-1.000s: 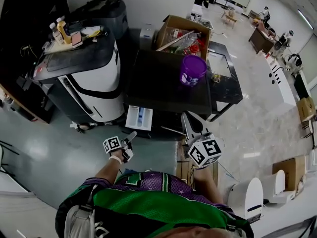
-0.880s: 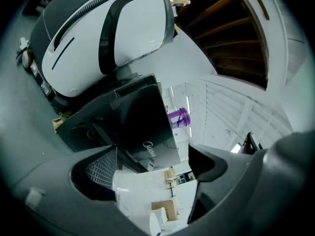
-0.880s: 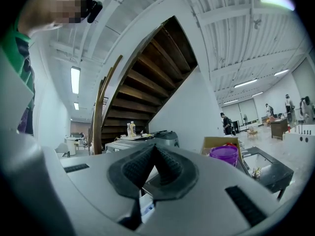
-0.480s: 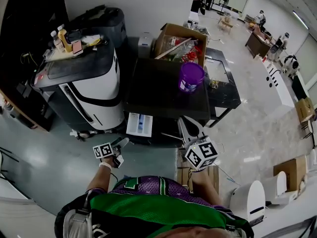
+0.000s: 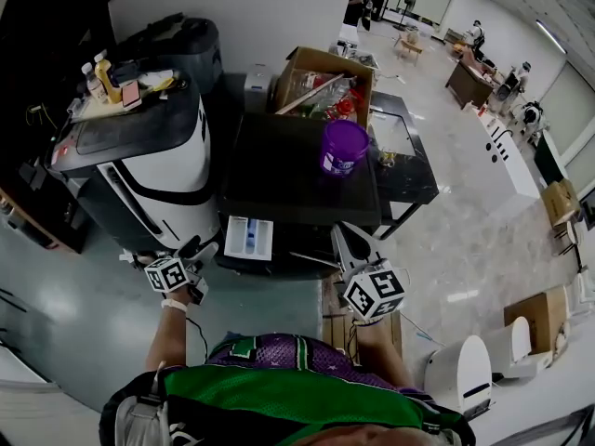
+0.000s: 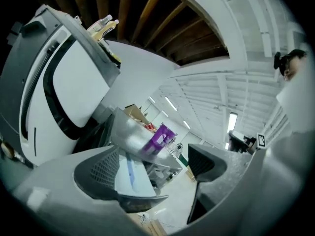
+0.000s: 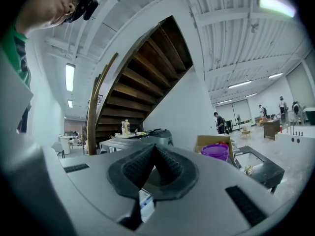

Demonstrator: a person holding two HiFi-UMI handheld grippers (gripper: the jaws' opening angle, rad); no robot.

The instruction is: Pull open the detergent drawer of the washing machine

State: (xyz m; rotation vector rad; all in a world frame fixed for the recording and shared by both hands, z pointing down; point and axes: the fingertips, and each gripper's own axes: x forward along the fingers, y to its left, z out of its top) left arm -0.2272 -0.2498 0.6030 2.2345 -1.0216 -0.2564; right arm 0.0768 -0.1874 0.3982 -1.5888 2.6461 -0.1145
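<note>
At far left the white appliance (image 5: 163, 170) carries a tray of bottles (image 5: 112, 84) on its lid; it is no part of your job. Your left gripper (image 5: 200, 249) hangs low beside that appliance, jaws apart with nothing between them, aimed along the machine front and clear of the drawer. Next to the right is the detergent drawer (image 5: 240, 254), which stands well out from the front of the black washing machine (image 5: 297, 179), upper left of its face. I judge the pull itself done, or very nearly. What remains is confirmation. If you want more travel, you need to bring the open left jaws over to the drawer's front lip, close on it and draw straight outward, level, so the drawer does not bind. The drawer shows white compartments and a blue insert; no powder or liquid can be made out in it. On the machine's top sits a purple tub (image 5: 343, 147), whose contents I cannot tell. Behind it a cardboard box (image 5: 296, 63) is crowded with mixed goods, some red and one a long stick. Your right gripper (image 5: 342, 232) is held in front of the machine to the drawer's right, its pads pressed together on nothing — idle, touching no part of it.
</note>
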